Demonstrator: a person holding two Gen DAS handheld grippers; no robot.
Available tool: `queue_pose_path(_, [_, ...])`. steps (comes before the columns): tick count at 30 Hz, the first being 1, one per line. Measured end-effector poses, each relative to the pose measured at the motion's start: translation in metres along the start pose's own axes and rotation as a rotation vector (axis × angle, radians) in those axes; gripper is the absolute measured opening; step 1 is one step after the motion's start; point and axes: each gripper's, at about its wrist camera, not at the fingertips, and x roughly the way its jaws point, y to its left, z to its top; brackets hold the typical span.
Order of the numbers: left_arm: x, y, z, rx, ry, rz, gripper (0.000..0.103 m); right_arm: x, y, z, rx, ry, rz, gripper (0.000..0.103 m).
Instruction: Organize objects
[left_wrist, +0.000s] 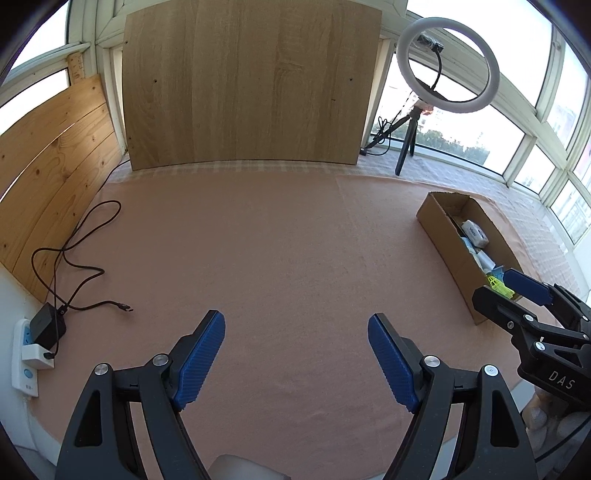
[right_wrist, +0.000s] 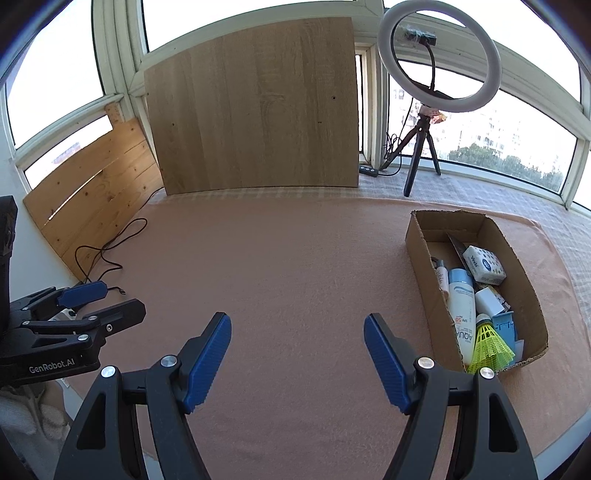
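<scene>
Cardboard box (right_wrist: 421, 258) holds an "AQUA" SPF 50 tube (right_wrist: 462, 314) and a "Vinda" tissue pack (right_wrist: 484, 265). My left gripper (left_wrist: 295, 354), marked "GenRobot.AI", and right gripper (right_wrist: 297, 356) both stand with jaws wide, empty.

Ring light (right_wrist: 439, 59) on a tripod by the windows, wood panel (right_wrist: 255, 110) leaning upright, black cable (left_wrist: 79, 254) trailing to a charger (left_wrist: 48, 326) in a power strip (left_wrist: 26, 365)

Cardboard box (left_wrist: 448, 254) contents partly hidden by wall.
</scene>
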Motion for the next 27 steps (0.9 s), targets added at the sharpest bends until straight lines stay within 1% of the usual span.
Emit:
queue_pose_path(3, [0.001,-0.002,-0.003,0.006,0.004,-0.003,0.083,-0.001,-0.001,-0.001,-0.001,0.001,-0.014,0.071])
queue_pose_path(13, [0.007,-0.011,-0.009,0.008,0.020,-0.007,0.083,0.002,-0.004,-0.002,0.009,0.012,-0.017,0.071])
queue_pose_path(15, [0.007,-0.012,-0.009,0.009,0.017,0.001,0.083,0.003,-0.003,-0.002,0.010,0.012,-0.016,0.071])
queue_pose_path(27, [0.009,-0.013,-0.003,0.008,0.019,-0.013,0.083,0.005,-0.006,-0.002,0.018,0.014,-0.022,0.071])
